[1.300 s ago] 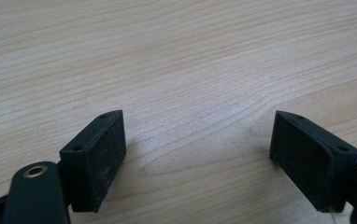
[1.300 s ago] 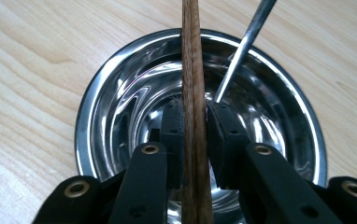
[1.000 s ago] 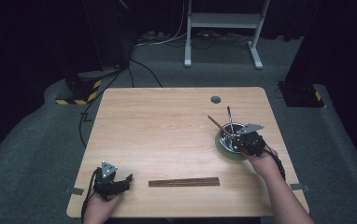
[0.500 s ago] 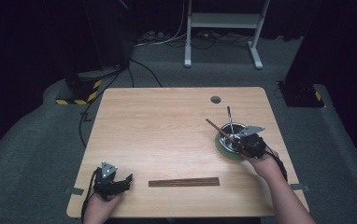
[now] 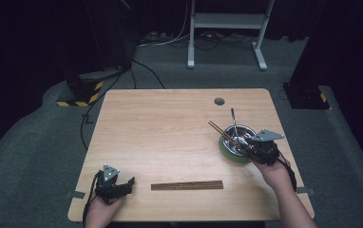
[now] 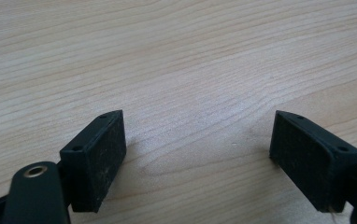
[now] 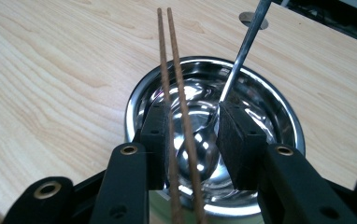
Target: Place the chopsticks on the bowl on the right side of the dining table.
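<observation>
Chopsticks (image 7: pixel 176 107): thin brown pair, across steel bowl (image 7: pixel 279 121) | right gripper (image 7: pixel 193 135): jaws apart around them | left gripper (image 6: pixel 197 154): apart

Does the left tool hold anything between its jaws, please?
No, the left tool stands open, with bare wooden table between its jaws.

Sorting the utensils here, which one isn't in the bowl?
The wooden strip lying flat on the table; the chopsticks and spoon lean in the bowl.
</observation>
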Available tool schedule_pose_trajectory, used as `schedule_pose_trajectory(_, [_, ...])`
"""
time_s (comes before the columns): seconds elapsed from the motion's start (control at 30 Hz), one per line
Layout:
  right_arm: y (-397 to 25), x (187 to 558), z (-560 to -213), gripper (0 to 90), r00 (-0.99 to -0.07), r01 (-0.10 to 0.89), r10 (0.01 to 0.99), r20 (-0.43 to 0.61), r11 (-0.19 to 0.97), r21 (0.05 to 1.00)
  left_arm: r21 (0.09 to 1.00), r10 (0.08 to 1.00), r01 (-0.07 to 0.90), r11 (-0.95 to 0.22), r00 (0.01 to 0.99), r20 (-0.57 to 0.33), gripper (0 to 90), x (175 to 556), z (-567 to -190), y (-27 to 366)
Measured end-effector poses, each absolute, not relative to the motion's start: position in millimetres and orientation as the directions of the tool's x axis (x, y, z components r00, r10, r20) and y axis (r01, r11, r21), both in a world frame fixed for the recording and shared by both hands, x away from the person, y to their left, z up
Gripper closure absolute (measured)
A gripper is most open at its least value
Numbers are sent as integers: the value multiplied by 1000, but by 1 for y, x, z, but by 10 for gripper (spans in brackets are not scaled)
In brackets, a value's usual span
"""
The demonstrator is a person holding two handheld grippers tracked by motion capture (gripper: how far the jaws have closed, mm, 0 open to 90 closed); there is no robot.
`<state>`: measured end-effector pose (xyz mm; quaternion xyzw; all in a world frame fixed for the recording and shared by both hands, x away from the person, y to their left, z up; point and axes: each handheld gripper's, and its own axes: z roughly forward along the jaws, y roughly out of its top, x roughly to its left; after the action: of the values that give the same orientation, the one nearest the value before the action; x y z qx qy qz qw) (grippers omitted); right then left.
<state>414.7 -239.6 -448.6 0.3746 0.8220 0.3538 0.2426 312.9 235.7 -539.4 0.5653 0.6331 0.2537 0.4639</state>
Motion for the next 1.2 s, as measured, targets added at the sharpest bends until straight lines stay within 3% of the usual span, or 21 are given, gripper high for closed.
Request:
schedule_pose_trajectory(0.13, [-236, 398, -456, 651, -577, 431, 797, -179, 483, 762, 846, 951, 480, 233, 69, -301, 186, 313, -539, 236])
schedule_pose_trajectory(0.27, [-235, 374, -464, 811, -548, 412, 818, -176, 447, 794, 844, 951, 481, 237, 63, -303, 187, 313, -539, 235])
schedule_pose_trajectory(0.37, [-235, 363, -472, 861, -538, 424, 827, -163, 432, 796, 844, 951, 481, 238, 62, -304, 189, 313, -539, 236])
schedule_pose_trajectory(0.63, [-239, 357, -494, 849, -489, 450, 856, -170, 414, 791, 844, 948, 474, 250, 56, -312, 199, 313, -539, 235])
schedule_pose_trajectory(1.1, [-246, 359, -499, 841, -434, 466, 881, -190, 400, 789, 844, 947, 473, 254, 56, -317, 204, 313, -539, 235])
schedule_pose_trajectory(1.2, [-250, 361, -498, 839, -419, 472, 888, -191, 393, 789, 850, 949, 473, 232, 81, -305, 265, 311, -538, 236])
